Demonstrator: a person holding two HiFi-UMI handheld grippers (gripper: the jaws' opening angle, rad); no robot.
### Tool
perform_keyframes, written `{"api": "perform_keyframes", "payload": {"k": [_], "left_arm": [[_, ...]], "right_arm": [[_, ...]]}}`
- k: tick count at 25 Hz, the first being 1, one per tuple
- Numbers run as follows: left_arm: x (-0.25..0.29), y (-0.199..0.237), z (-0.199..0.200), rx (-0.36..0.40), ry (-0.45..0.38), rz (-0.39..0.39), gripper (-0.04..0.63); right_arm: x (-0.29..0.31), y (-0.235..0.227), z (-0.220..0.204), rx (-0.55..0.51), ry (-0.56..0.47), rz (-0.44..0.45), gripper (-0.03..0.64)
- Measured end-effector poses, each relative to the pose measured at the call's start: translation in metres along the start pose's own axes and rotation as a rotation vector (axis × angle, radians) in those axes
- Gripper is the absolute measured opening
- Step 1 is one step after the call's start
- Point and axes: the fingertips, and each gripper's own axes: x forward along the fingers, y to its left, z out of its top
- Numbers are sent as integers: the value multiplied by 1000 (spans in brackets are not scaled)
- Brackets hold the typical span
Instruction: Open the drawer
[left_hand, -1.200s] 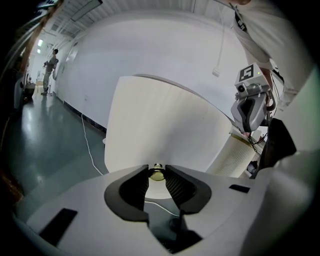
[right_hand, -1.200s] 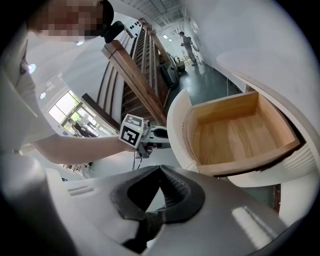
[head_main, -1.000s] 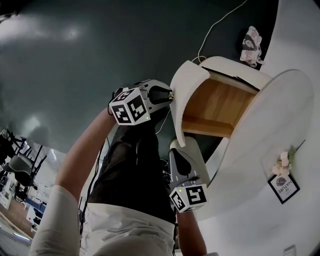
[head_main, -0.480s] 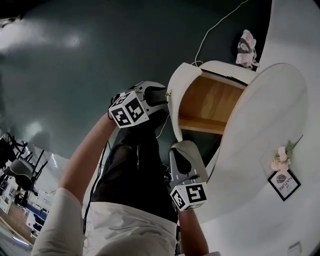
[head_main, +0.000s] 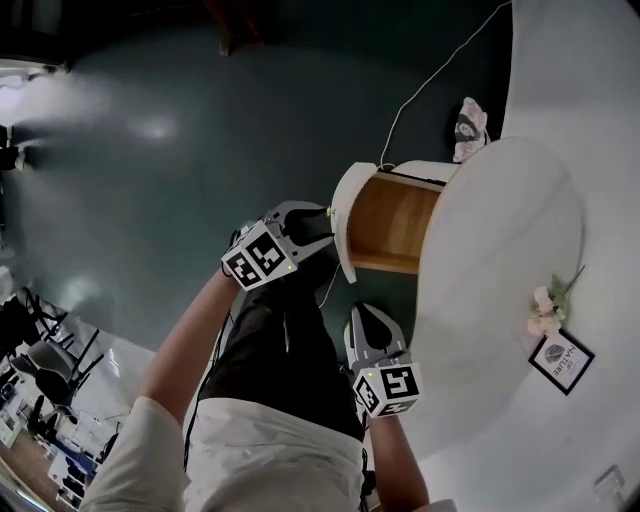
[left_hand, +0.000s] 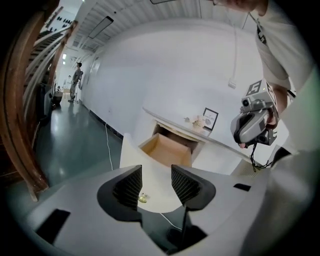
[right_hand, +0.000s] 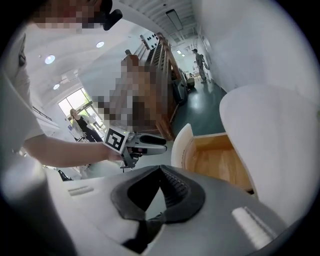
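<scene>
the drawer (head_main: 395, 218) stands pulled well out of the white bench (head_main: 500, 260), on the bench's left side in the head view, its bare wooden inside open to sight and nothing visible in it. the left gripper (left_hand: 156, 175) sits just left of the drawer's white front panel; its jaws have just been opening and now stand wide, with nothing between them, and the small brass knob (left_hand: 142, 198) on the panel shows beyond them, apart from both pads. the right gripper (right_hand: 160, 170) hangs nearer the person, below the drawer in the head view, its jaws drawn together on nothing, and it looks across at the open drawer from the side. by my reading the pull itself is finished and the step in hand is the release. the next move calls for taking the left gripper clear of the knob and panel without nudging the drawer back in; only if a fuller opening were wanted would the knob need retaking.
</scene>
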Motion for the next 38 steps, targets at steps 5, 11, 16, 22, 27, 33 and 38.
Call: {"api": "perform_keyframes", "payload": {"k": [5,11,16,22,27,33,38], "left_arm": [[-31,-25,44,-21,-42,36,183],[-72,-62,90,-73,-88,71,173],[-108,-93,132,-98,-124,107,155],[-144,-133,172,-75,-132,155,130],[-170,-168,195,-78,-148,179,105],[-200,-198,215,-104,-180,215,83],[-227,-215,233,-82,-219,228,44]], "right_arm": [[-28,9,30,-36,-49,-1,11],[-71,25,66,-66,-99,0,11],[-112,36,99,-79,-157,-2,11],[-161,52,120,-108,-209,4,11],[-198,66,133,-142,-256,13,11],[-236,76,150,-172,-311,8,11],[-261,87,166,-183,-357,-3,11]]}}
